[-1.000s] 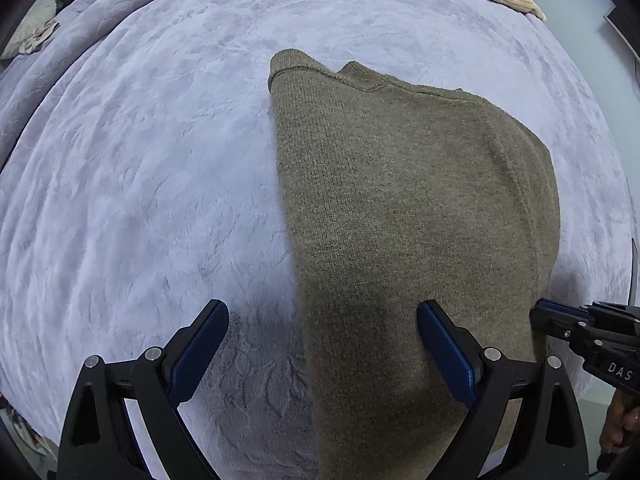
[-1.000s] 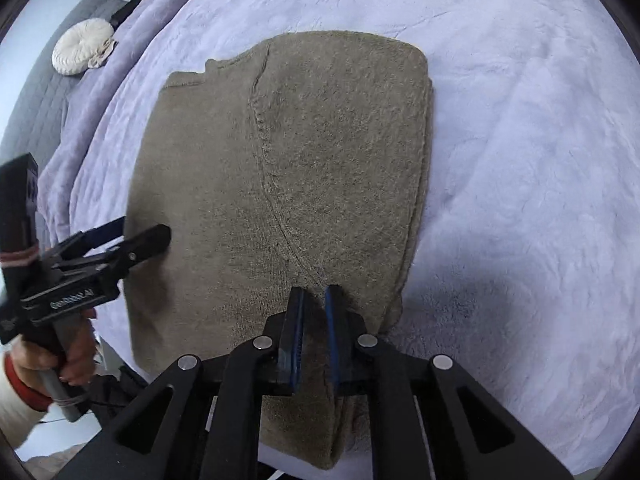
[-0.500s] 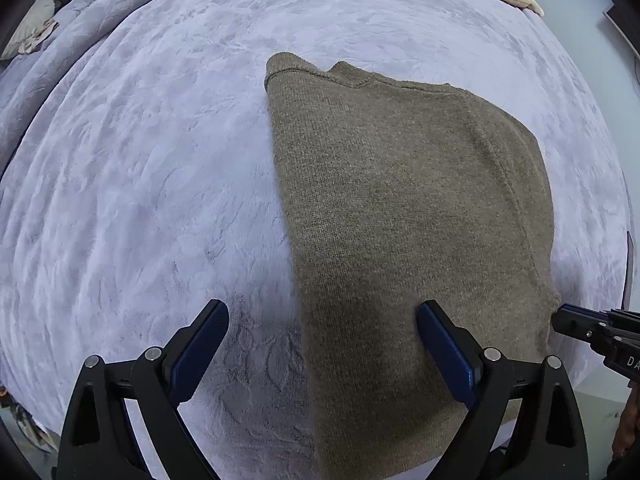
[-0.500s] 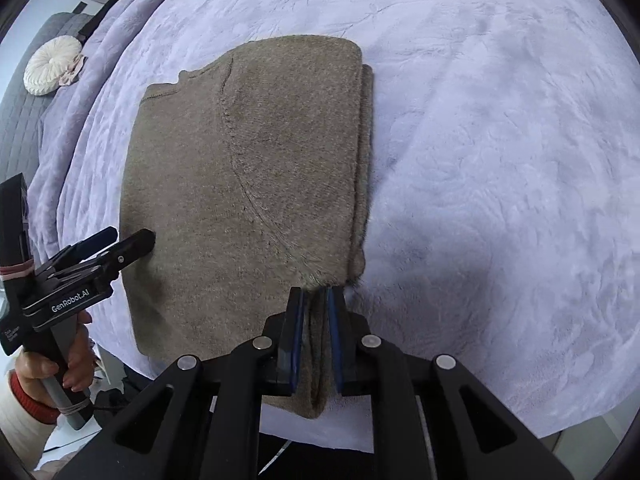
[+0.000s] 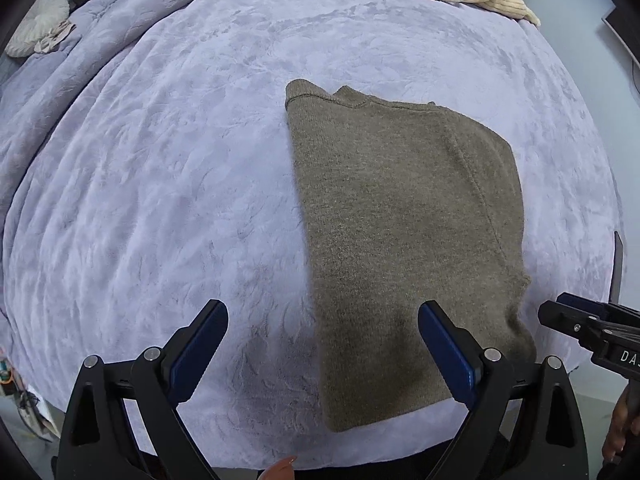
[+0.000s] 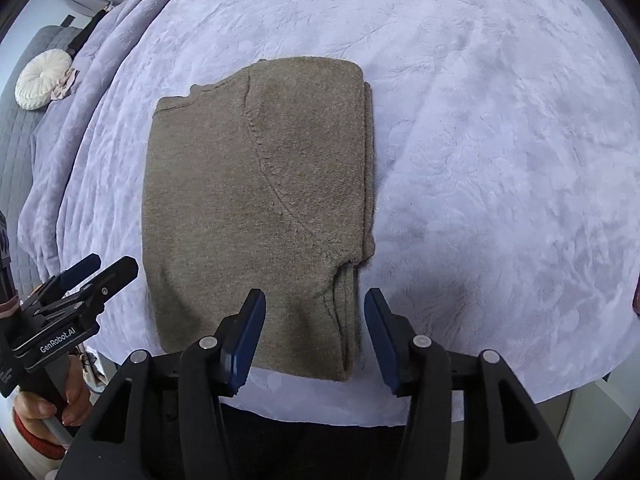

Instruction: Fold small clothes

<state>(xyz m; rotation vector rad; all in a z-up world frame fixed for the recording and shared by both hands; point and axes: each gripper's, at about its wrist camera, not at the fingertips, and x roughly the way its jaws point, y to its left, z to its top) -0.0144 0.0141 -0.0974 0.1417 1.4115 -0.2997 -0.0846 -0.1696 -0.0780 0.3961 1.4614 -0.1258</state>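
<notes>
The sweater (image 6: 256, 208) is laid folded on the bed (image 6: 500, 140), apparently released; the right gripper (image 6: 314, 332) is opening above its near edge, nothing pinched. The left gripper (image 5: 320, 356) is held wide and empty over that edge.

One folded brown sweater (image 6: 256, 204), one round cushion (image 6: 42, 78), one lilac blanket (image 6: 500, 120) (plush), two grippers, left (image 5: 322, 354) and right (image 6: 314, 340).

A big bed with a soft purple blanket (image 5: 168, 184) fills the room. A round white pillow (image 6: 42, 79) sits near its edge.
</notes>
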